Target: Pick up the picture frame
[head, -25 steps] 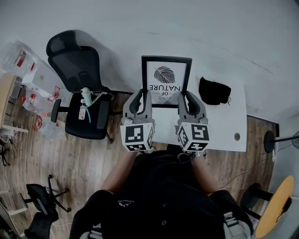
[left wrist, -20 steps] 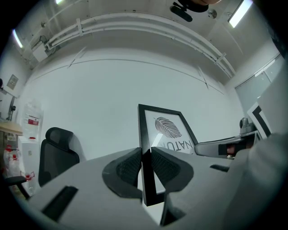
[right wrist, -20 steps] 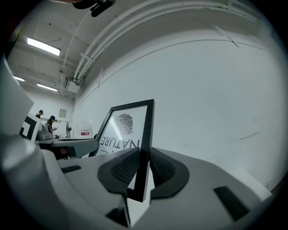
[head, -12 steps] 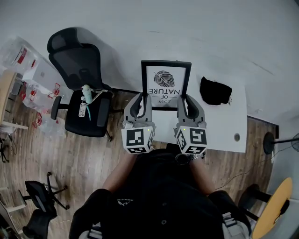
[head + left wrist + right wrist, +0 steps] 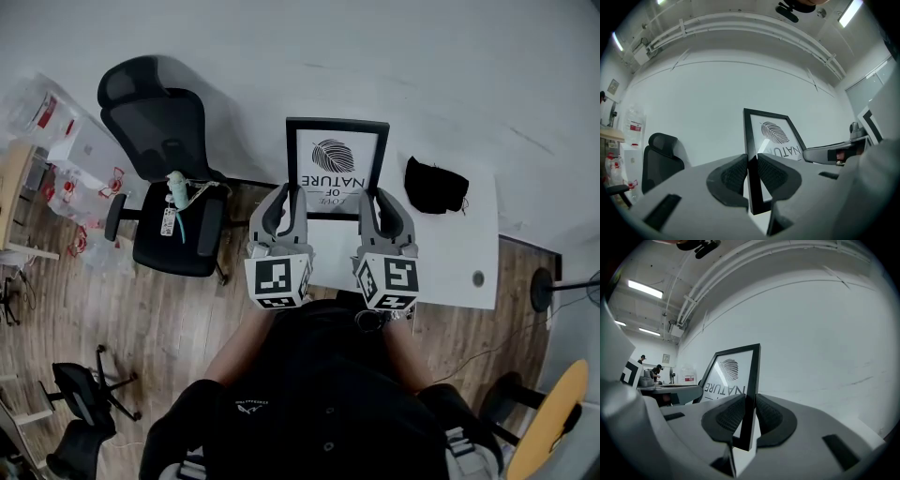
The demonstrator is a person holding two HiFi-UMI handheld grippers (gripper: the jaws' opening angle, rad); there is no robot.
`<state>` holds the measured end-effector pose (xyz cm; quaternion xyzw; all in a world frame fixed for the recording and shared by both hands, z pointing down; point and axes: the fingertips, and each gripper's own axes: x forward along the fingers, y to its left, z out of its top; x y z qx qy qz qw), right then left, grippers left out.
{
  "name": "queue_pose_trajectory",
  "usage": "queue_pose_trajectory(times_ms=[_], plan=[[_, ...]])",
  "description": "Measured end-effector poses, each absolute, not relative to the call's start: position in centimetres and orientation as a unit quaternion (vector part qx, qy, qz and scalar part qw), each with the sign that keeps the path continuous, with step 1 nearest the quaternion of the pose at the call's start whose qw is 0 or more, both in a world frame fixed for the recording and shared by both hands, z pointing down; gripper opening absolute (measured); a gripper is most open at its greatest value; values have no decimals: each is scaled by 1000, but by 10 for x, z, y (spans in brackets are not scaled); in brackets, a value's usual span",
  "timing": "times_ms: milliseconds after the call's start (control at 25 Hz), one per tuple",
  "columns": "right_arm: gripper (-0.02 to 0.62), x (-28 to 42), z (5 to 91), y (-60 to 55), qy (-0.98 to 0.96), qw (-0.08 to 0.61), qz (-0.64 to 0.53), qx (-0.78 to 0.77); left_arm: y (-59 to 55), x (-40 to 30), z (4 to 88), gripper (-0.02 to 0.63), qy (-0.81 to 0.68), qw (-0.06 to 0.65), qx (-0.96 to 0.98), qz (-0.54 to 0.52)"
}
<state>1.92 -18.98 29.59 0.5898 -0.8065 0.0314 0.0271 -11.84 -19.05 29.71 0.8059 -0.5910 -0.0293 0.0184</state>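
Looking down in the head view, a black rectangular picture frame (image 5: 337,169) with a white leaf print stands upright at the far left corner of the white counter (image 5: 450,253), close to the pale wall (image 5: 422,66). The left tool (image 5: 289,194) meets the frame's left side bar and the right tool (image 5: 377,197) its right side bar, both low down. A black crumpled bundle (image 5: 434,185) lies near the counter's far edge, right of the frame and apart from it. A black office chair (image 5: 164,178) stands on the wooden floor (image 5: 169,319) off the counter's left edge.

The left gripper view shows that tool's jaws closed tight on the frame's left bar, one jaw on each face.

The right gripper view shows the right tool's jaws clamped likewise on the right bar, near the lower corner.
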Motion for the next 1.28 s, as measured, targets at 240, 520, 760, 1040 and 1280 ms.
queue_pose_trajectory(times_ms=[240, 520, 760, 1040, 1280], plan=[[71, 20, 296, -189, -806, 24, 36, 590, -190, -118, 294, 75, -590, 14, 807, -29], [71, 20, 297, -190, -806, 26, 39, 590, -191, -118, 297, 75, -590, 15, 807, -25], [71, 21, 300, -191, -807, 28, 40, 589, -192, -117, 300, 75, -592, 18, 805, -22], [71, 20, 298, -190, -806, 30, 36, 590, -190, -117, 300, 75, -593, 18, 805, -23], [71, 21, 299, -189, -806, 32, 38, 589, -188, -117, 300, 75, -593, 20, 804, -22]])
